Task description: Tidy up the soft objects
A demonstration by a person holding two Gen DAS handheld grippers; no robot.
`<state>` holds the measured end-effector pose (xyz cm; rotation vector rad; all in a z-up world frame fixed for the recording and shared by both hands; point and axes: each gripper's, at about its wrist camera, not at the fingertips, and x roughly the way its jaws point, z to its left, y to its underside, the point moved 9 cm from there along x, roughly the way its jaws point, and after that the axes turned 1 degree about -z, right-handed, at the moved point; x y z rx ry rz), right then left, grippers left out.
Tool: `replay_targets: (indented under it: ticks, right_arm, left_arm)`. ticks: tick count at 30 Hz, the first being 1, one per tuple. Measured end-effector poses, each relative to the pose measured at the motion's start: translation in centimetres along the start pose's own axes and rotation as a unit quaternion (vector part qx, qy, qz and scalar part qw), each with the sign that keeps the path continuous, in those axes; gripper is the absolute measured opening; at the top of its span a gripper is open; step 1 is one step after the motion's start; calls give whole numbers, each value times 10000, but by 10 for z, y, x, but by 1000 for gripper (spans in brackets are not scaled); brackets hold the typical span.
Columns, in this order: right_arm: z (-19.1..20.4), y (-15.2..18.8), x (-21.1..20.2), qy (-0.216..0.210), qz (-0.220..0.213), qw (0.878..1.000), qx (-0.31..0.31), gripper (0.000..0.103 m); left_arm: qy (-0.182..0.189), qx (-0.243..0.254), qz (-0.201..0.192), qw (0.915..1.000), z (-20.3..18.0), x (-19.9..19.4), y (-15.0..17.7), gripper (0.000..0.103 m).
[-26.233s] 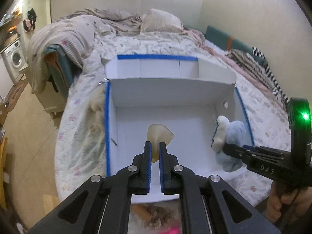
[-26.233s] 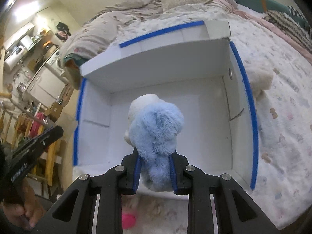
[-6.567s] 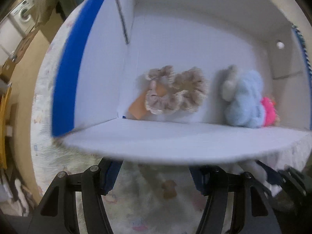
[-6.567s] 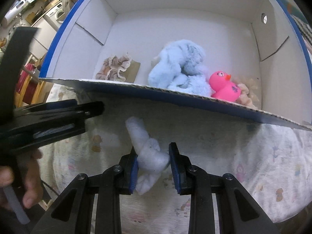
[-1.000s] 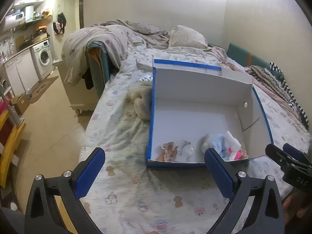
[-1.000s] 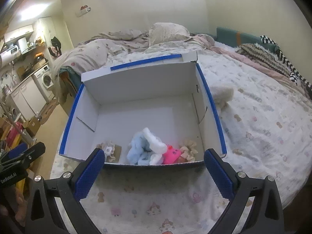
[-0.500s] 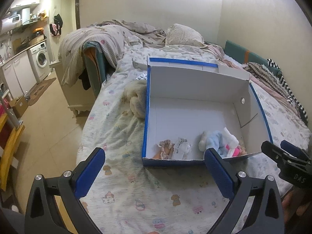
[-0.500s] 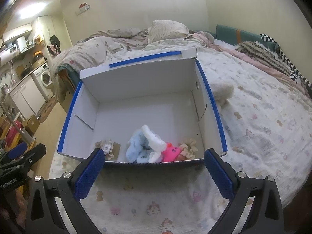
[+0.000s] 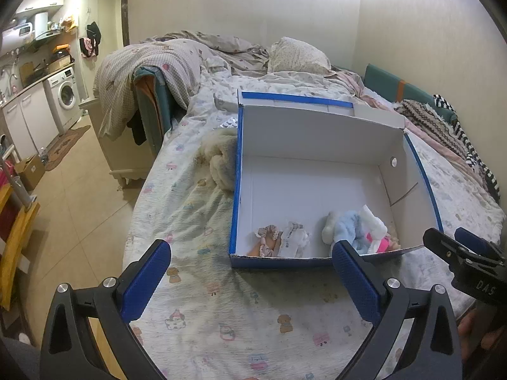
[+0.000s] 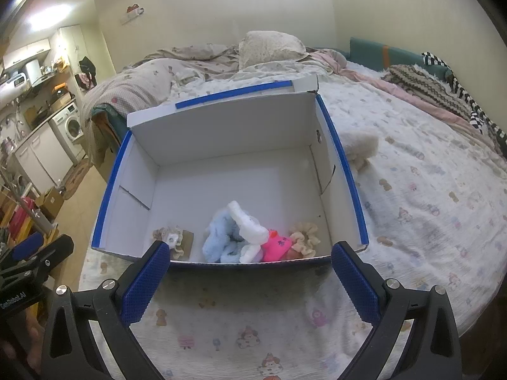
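A white box with blue edges (image 9: 317,164) (image 10: 221,133) sits open on the bed. Along its near wall lie a beige scrunchie on card (image 9: 266,237) (image 10: 177,240), a white sock (image 9: 294,237), a light blue plush (image 9: 345,224) (image 10: 221,231), a white sock (image 10: 250,221) across it, a pink duck (image 10: 279,243) and a cream scrunchie (image 10: 304,234). My left gripper (image 9: 250,278) is open and empty, held back above the bed in front of the box. My right gripper (image 10: 250,278) is open and empty, likewise in front of the box.
A cream fluffy item (image 9: 218,161) (image 10: 361,145) lies on the bed against the box's outer wall. Rumpled quilts and a pillow (image 9: 298,57) lie at the bed's far end. Striped blankets (image 10: 427,91) lie along the wall. A washing machine (image 9: 63,95) stands across the floor at left.
Both grippers have drifted slightly, so the box sits a little nearer and more central in each view. Both stay open and empty; the items in the box have not moved.
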<state>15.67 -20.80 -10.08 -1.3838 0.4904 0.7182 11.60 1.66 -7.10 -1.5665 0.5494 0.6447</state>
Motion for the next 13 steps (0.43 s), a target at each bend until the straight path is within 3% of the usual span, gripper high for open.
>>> replay_targets:
  ticks: [13]
  right_arm:
    - [1, 1, -1, 5, 0, 10000, -26, 103]
  left_arm:
    - [7, 46, -9, 10000, 0, 1, 2, 102]
